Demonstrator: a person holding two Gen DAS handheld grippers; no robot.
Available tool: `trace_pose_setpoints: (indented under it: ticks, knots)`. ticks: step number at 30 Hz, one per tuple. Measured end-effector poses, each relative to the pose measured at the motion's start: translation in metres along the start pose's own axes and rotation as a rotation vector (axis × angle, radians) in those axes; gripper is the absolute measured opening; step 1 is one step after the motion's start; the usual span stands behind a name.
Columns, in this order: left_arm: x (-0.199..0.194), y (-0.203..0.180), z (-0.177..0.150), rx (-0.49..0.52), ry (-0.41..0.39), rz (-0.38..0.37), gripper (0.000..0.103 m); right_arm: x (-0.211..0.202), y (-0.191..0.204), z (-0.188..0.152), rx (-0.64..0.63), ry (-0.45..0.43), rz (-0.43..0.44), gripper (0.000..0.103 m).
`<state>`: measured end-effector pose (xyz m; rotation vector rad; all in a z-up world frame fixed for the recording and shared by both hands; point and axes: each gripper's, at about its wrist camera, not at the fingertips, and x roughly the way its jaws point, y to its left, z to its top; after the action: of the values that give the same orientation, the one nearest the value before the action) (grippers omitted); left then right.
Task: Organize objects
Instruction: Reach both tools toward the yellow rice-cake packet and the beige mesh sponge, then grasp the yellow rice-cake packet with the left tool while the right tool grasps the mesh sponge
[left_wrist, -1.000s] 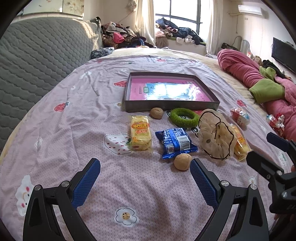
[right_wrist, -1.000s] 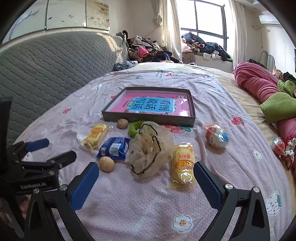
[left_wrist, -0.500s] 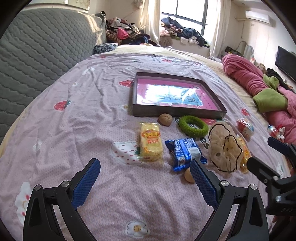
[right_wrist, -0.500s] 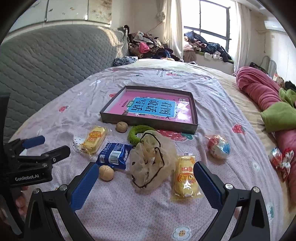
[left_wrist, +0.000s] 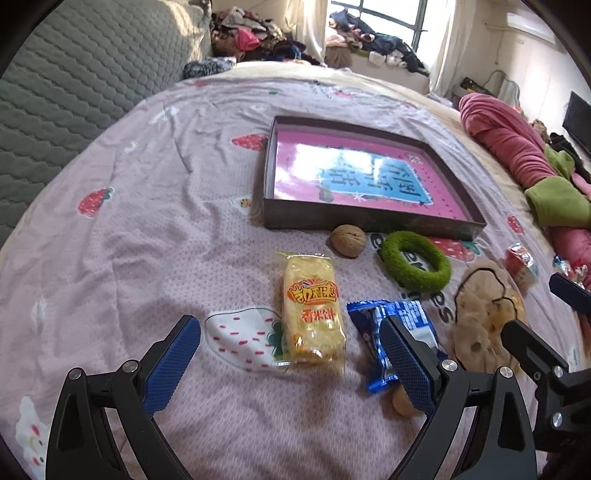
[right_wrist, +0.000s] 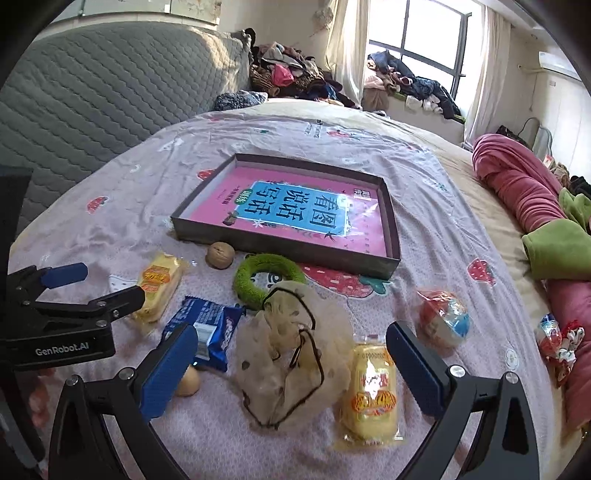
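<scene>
A shallow dark box (left_wrist: 369, 221) (right_wrist: 291, 254) with a pink and blue book in it lies on the bed. In front of it are a walnut (left_wrist: 348, 240) (right_wrist: 220, 255), a green ring (left_wrist: 415, 266) (right_wrist: 266, 273), a yellow snack pack (left_wrist: 312, 317) (right_wrist: 157, 284), a blue packet (left_wrist: 391, 332) (right_wrist: 207, 328), a beige mesh scrunchie (left_wrist: 480, 317) (right_wrist: 291, 354), a second yellow pack (right_wrist: 369, 398) and a round tan ball (right_wrist: 188, 384). My left gripper (left_wrist: 290, 363) is open, low over the yellow pack. My right gripper (right_wrist: 291, 373) is open above the scrunchie.
A red and blue wrapped ball (right_wrist: 445, 323) lies right of the scrunchie. Pink and green bedding (right_wrist: 535, 229) is piled along the right edge. A grey quilted headboard (right_wrist: 103, 88) rises at the left. Clothes heap under the window (right_wrist: 406, 85). Bare pink sheet (left_wrist: 147, 221) lies to the left.
Both grippers have moved forward and lower toward the objects. The yellow pack now sits between my left fingers' line; the tan ball is partly hidden behind the fingers.
</scene>
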<state>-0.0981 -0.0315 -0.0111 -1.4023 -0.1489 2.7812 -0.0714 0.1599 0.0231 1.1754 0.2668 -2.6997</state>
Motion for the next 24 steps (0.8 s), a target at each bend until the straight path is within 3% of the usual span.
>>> trace_pose_setpoints:
  ticks: [16,18,20,22,24]
  knots:
    - [0.047,-0.005,0.016,0.002,0.097,0.055,0.097,0.056,0.001,0.009,-0.042,0.147,-0.059,0.102]
    - [0.051,-0.006,0.017,0.015,0.102,0.063,0.080,0.061,0.002,0.009,-0.049,0.161,-0.054,0.092]
    - [0.058,-0.008,0.017,0.029,0.132,0.051,0.061,0.065,0.003,0.009,-0.055,0.174,-0.054,0.074]
    - [0.062,-0.009,0.016,0.033,0.145,0.044,0.057,0.067,0.007,0.009,-0.081,0.183,-0.061,0.067]
    - [0.060,-0.012,0.015,0.050,0.130,0.047,0.040,0.067,0.011,0.008,-0.111,0.182,-0.058,0.055]
